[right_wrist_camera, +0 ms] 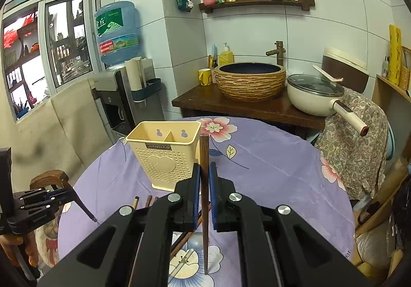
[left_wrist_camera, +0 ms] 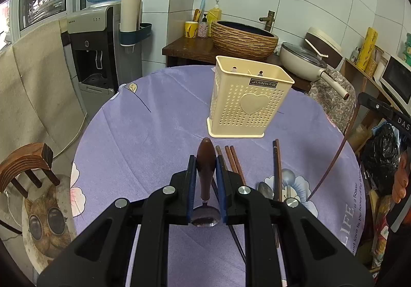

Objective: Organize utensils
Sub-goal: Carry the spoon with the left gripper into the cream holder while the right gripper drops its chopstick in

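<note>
Both fisheye views are evenly and softly lit, sharp at centre. Straight lines are bent near the black rounded corners. Daylight is blown out in the window [right_wrist_camera: 23, 61] at left.

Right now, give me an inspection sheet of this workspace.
Surface: round table under a purple floral cloth.
Job's things: cream utensil holder upright; brown chopsticks and a metal spoon lying loose in front of it.
Clutter: nothing seen.
Grippers: left gripper shut on a wooden-handled spoon; right gripper shut on a single chopstick.
Cables: nothing seen.
Surroundings: water dispenser, basin, lidded pan, bottle shelf.
</note>
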